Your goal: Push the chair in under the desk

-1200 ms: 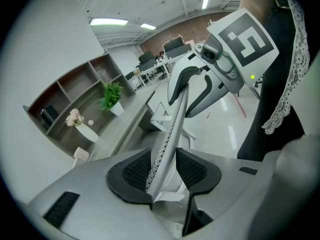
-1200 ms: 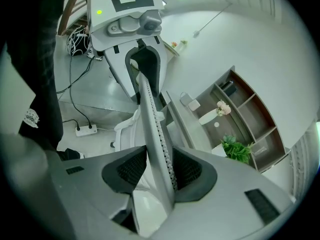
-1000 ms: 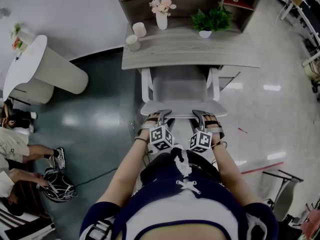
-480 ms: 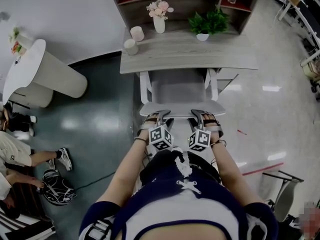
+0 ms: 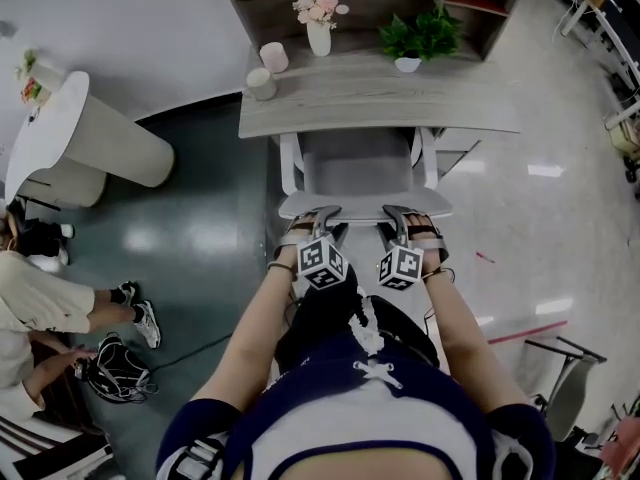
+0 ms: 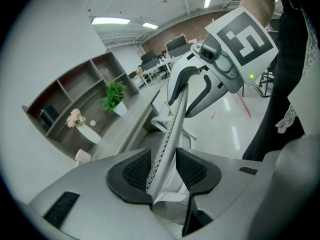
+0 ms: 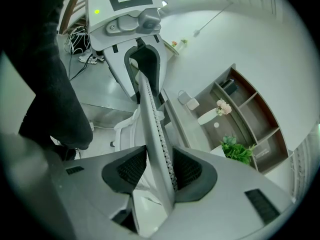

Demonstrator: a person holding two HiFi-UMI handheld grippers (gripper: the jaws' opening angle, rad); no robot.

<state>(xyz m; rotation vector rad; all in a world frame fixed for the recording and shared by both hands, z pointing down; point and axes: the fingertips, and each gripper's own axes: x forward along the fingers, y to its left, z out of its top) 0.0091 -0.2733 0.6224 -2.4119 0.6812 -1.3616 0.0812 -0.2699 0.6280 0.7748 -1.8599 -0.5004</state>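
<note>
Currently left gripper (image 5: pixel 322 220) and right gripper (image 5: pixel 400 218) are both clenching jaws on the top edge of the chair (image 5: pixel 362 164) backrest; chair seat is sitting partly under the desk (image 5: pixel 340 108), backrest sticking out toward the person.

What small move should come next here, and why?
Probably push the backrest a little toward the desk: the left gripper and right gripper both clamp its top edge, and much of the seat shows outside the desk's front edge.
</note>
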